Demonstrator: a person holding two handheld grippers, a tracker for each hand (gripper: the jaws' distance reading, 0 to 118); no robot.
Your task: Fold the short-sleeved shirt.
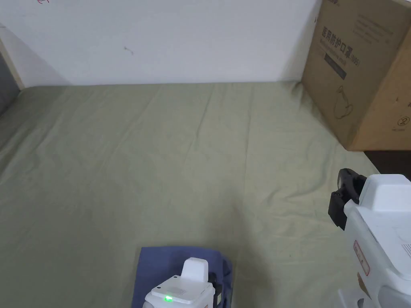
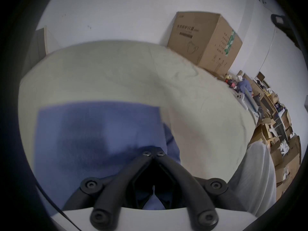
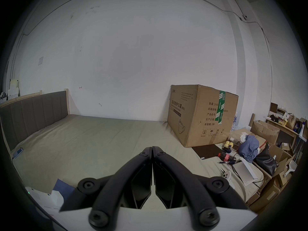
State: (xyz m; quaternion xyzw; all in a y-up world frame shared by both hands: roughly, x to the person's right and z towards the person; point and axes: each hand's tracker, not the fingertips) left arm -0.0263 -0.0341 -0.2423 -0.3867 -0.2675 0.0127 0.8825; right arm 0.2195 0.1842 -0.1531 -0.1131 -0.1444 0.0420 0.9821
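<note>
The folded blue shirt [image 1: 160, 268] is lying on the bed [image 1: 160, 160], under the left hand-held gripper [image 2: 153, 153], jaws together. The right hand-held gripper [image 3: 152, 148], jaws together, is hovering near a cardboard box [image 1: 361, 72].

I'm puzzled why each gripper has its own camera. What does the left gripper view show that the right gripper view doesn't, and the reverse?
Left gripper view: the folded blue shirt laid out as a full rectangle under the shut left gripper. Right gripper view: the grey headboard and the shut right gripper, holding nothing. Both: the cardboard box, green bedsheet and white wall.
</note>
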